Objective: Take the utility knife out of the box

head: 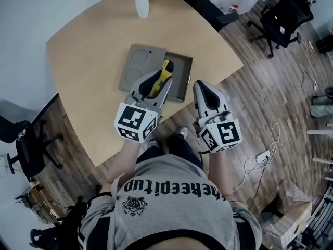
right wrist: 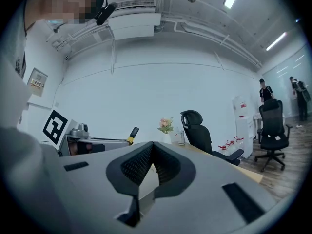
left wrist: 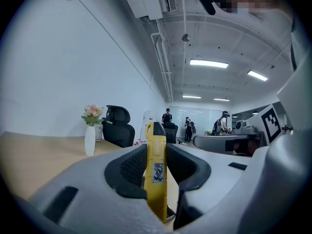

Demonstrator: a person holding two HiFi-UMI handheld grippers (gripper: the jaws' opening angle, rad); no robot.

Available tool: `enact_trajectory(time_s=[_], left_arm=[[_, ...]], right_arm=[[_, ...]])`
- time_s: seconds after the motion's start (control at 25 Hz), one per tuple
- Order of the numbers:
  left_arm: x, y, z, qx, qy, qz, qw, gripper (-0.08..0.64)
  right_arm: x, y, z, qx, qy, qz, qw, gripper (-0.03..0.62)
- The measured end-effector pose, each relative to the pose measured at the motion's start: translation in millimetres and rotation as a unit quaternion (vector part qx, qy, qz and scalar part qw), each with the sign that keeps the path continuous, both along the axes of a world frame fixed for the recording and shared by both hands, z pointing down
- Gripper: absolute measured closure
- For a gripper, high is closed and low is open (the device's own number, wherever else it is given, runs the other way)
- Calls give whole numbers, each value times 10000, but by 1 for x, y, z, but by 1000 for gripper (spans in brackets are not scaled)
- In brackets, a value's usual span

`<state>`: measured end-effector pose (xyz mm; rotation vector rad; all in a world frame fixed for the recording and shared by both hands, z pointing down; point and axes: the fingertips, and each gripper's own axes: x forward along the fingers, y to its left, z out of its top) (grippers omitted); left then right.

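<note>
Utility knife: pinched between left gripper jaws, apparently lifted above box.
Right gripper: jaws pressed together, empty, beside box.
Remaining: set-down outside box.

Yellow utility knife over grey box

Left gripper is held level, pointing away from the body, its fingers clamped on the yellow utility knife, which stands upright between them and sticks out past the tips. Right gripper sits just beside it at about the same height, also level and pointing forward, its fingers closed tip to tip with nothing between them. Both forearms reach out from the torso, left forearm and right forearm, roughly parallel. Marker cubes face up toward the head.
</note>
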<state>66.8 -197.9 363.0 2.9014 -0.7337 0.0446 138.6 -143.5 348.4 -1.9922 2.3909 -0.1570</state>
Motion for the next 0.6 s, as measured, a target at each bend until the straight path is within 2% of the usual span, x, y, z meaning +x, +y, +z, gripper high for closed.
enact_trajectory(time_s=[0.6], left_arm=[[-51,33,-32,318,472,114,9983,428]], right_arm=[[-43,34,-16,250,96,225,9994,586]])
